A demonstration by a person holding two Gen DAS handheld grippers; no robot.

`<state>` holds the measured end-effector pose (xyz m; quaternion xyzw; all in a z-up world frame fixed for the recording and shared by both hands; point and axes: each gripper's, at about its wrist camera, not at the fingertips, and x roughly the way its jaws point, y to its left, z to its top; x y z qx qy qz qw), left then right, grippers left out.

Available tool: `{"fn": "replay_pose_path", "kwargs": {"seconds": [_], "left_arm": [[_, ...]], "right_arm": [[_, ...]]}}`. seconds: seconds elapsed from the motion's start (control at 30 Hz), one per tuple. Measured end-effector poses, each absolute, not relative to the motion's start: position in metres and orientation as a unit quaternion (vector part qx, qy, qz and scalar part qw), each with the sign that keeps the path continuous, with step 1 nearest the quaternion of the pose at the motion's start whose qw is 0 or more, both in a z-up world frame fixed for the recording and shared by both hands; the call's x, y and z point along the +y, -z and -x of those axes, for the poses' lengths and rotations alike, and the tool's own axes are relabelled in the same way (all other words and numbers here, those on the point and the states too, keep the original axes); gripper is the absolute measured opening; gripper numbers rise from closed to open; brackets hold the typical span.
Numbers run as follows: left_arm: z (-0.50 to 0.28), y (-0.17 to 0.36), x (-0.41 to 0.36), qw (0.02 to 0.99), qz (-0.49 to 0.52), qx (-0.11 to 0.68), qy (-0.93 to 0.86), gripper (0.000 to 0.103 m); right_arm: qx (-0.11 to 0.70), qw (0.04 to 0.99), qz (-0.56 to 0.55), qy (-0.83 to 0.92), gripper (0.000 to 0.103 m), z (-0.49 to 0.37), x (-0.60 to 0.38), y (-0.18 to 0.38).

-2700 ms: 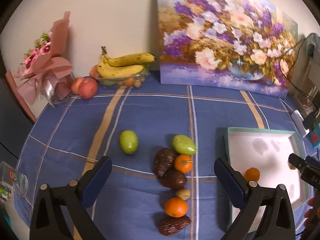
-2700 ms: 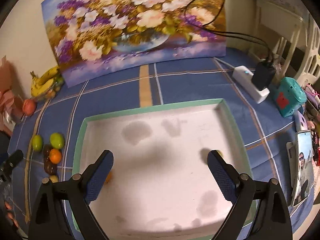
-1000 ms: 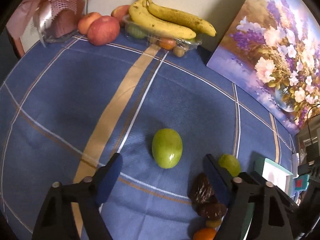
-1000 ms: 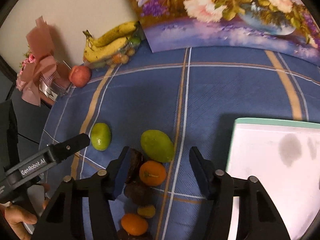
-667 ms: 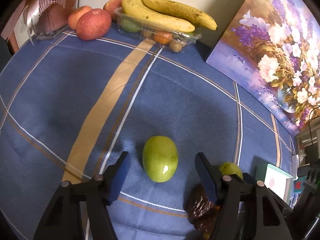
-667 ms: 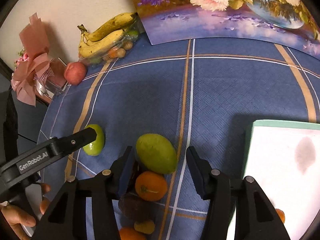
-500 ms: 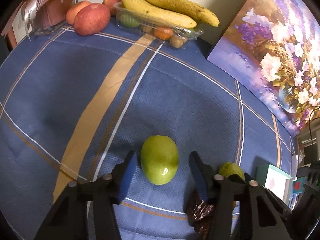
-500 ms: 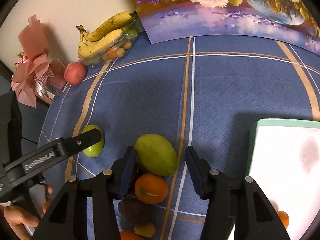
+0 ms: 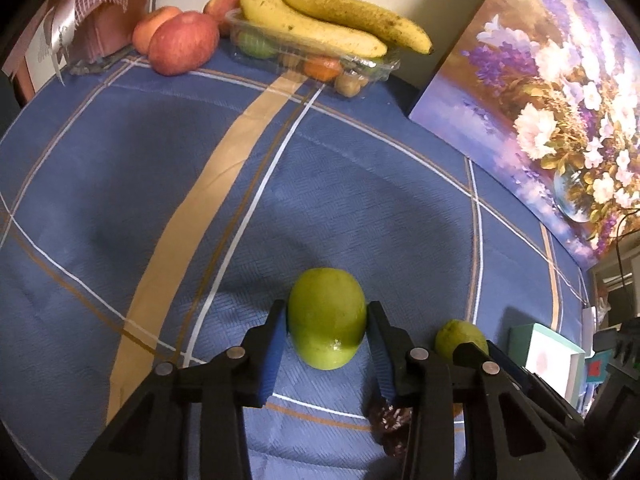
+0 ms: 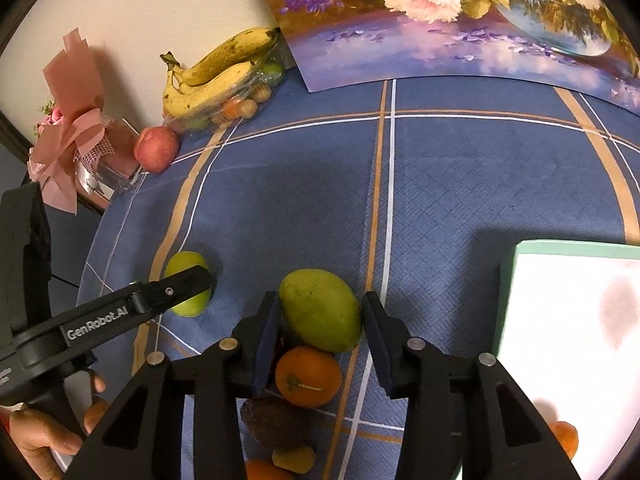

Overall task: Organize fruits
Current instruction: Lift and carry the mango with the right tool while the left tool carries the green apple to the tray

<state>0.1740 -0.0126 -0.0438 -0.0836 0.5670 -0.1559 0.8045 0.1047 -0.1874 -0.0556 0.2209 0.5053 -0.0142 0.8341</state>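
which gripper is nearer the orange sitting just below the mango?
Right. The right gripper straddles the mango, with the orange directly behind its fingertips. The left gripper is off to the left, closed around the round green fruit.

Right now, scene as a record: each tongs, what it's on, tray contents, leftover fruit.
left tongs: closed against the round green fruit, which sits on the cloth
right tongs: straddling the green mango, gap visible on the right side, not gripping
tray: one orange at its near edge
pile by mango: orange fruit, dark fruit
back wall: bananas, apples
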Motion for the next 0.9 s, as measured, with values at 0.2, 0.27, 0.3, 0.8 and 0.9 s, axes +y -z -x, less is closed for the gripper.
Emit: {"fn": "replay_pose_path", "kwargs": {"seconds": [0.2, 0.27, 0.3, 0.8, 0.9], "left_arm": [[-0.164, 0.022, -0.009, 0.819, 0.082, 0.546, 0.158, 0.042], [-0.16, 0.015, -0.005, 0.821, 0.087, 0.54, 0.162, 0.042], [-0.156, 0.011, -0.004, 0.823, 0.089, 0.537, 0.165, 0.042], [-0.105, -0.033, -0.021, 0.844, 0.066, 0.496, 0.194, 0.042], [-0.095, -0.039, -0.024, 0.845, 0.064, 0.49, 0.202, 0.042]], "right_arm": [[0.499, 0.837, -0.223, 0.011, 0.043, -0.098, -0.189, 0.045], [0.495, 0.84, -0.221, 0.011, 0.043, -0.094, -0.189, 0.037], [0.494, 0.841, -0.22, 0.012, 0.043, -0.092, -0.189, 0.034], [0.462, 0.858, -0.222, 0.044, 0.043, -0.038, -0.201, -0.02], [0.455, 0.86, -0.227, 0.049, 0.043, -0.024, -0.205, -0.028]]}}
